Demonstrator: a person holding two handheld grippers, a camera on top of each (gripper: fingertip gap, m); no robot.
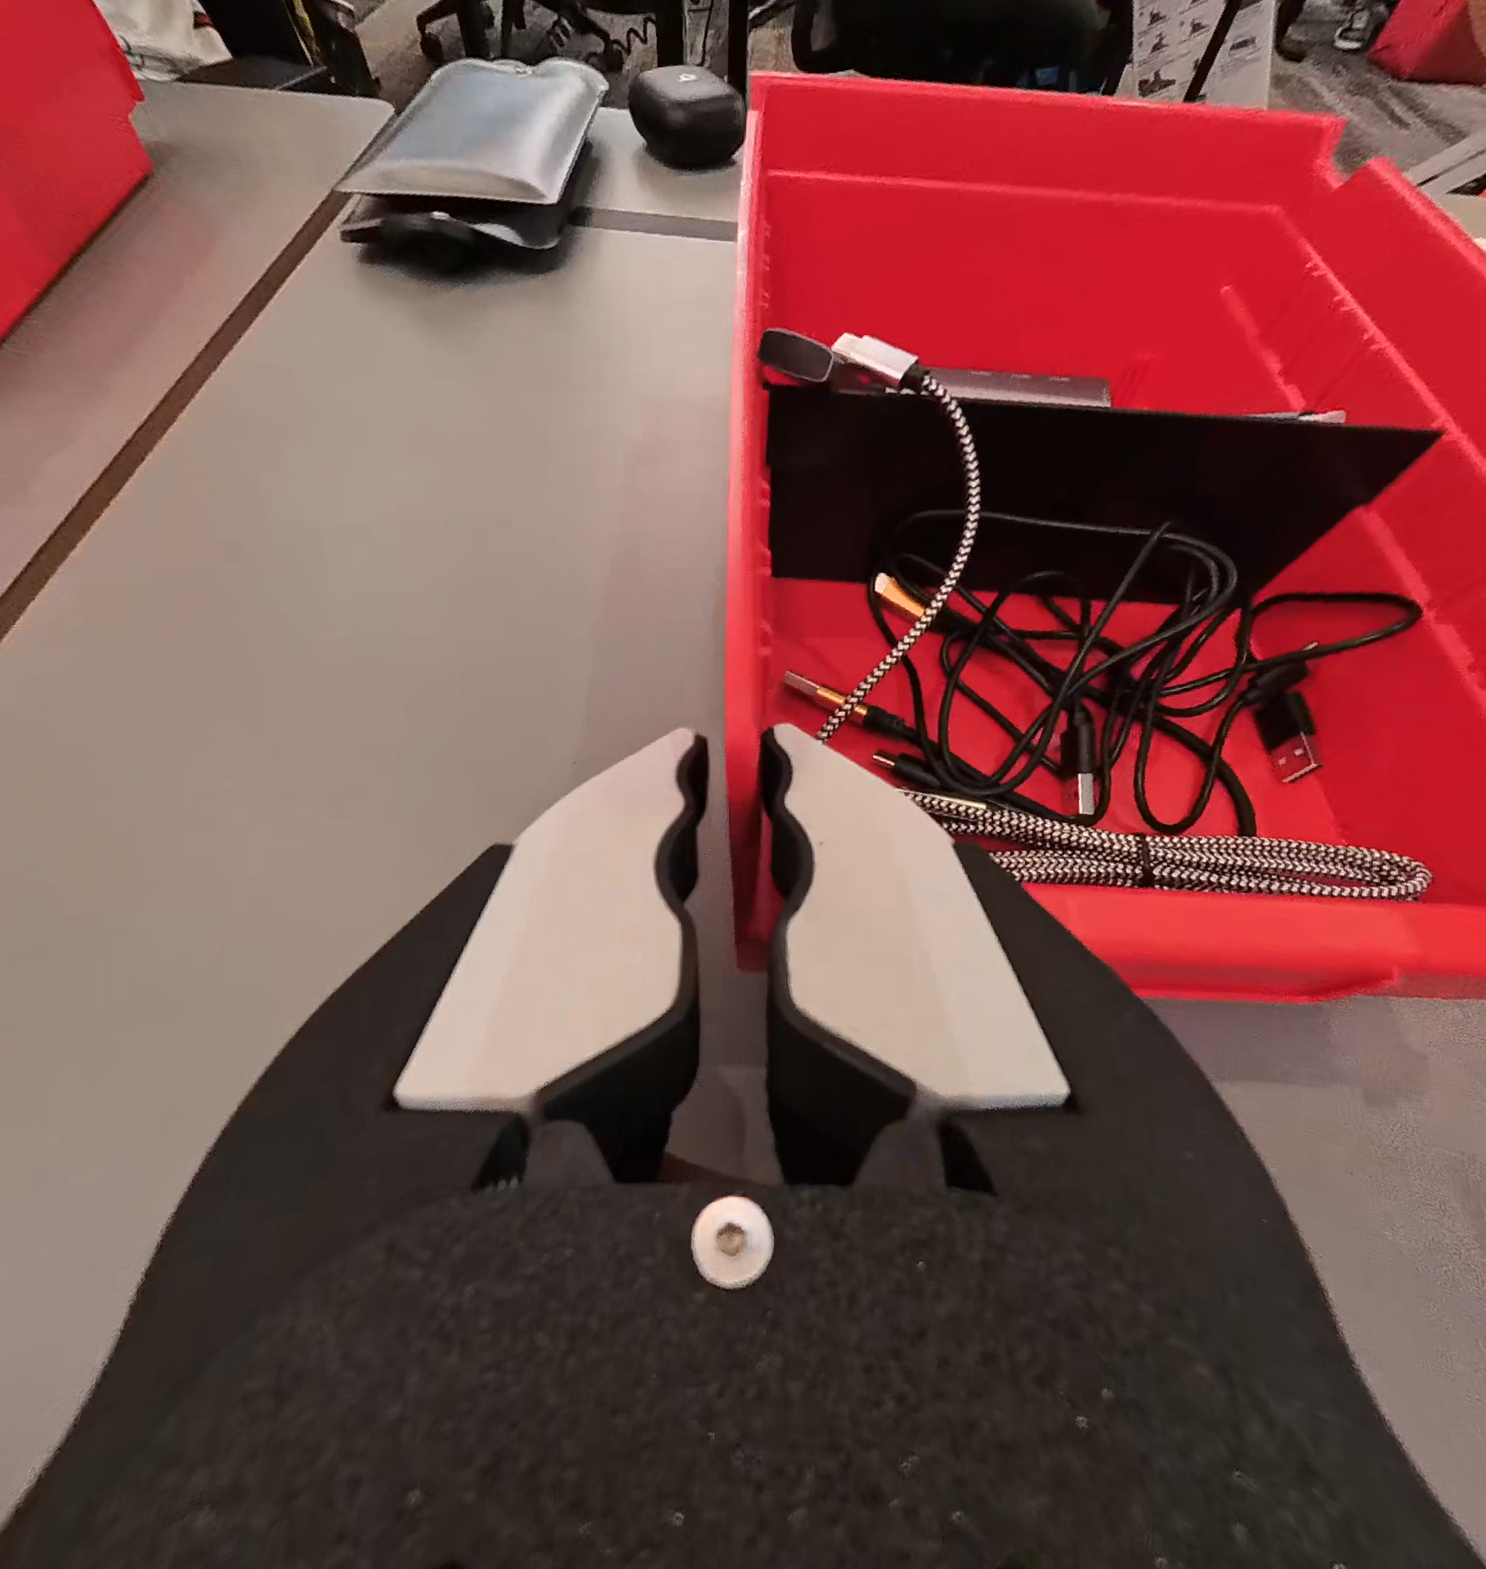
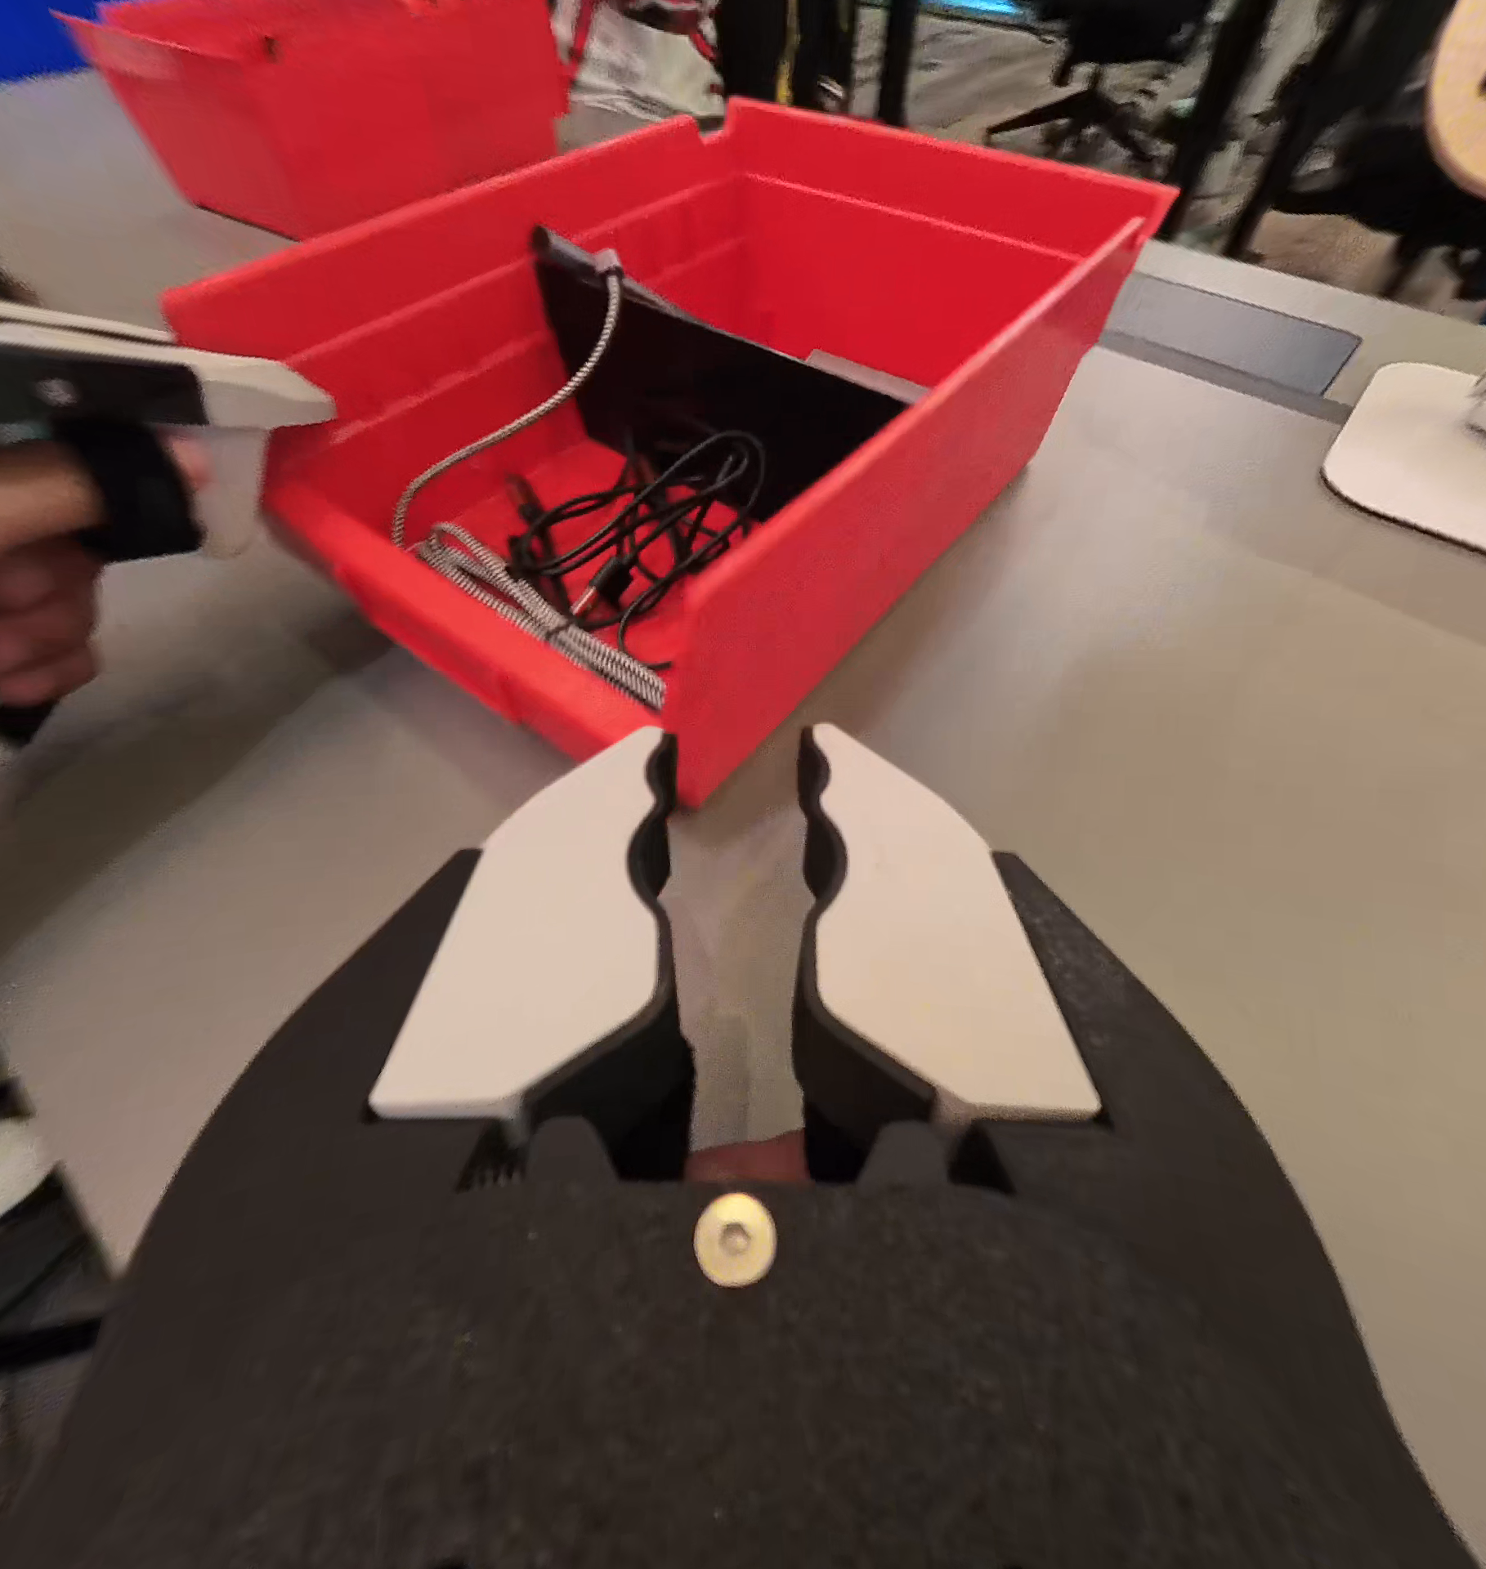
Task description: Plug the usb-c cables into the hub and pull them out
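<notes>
The left grey-fingered, black-bodied claw (image 1: 733, 747) points forward and level, its two fingers parted by a narrow gap with nothing between them. The right claw (image 2: 735, 747), of the same grey-and-black build, has its fingers a little wider apart, also empty. A person's hand (image 2: 18, 586) grips the left claw's black handle.

Smooth red plastic bin (image 1: 1062, 959)
</notes>
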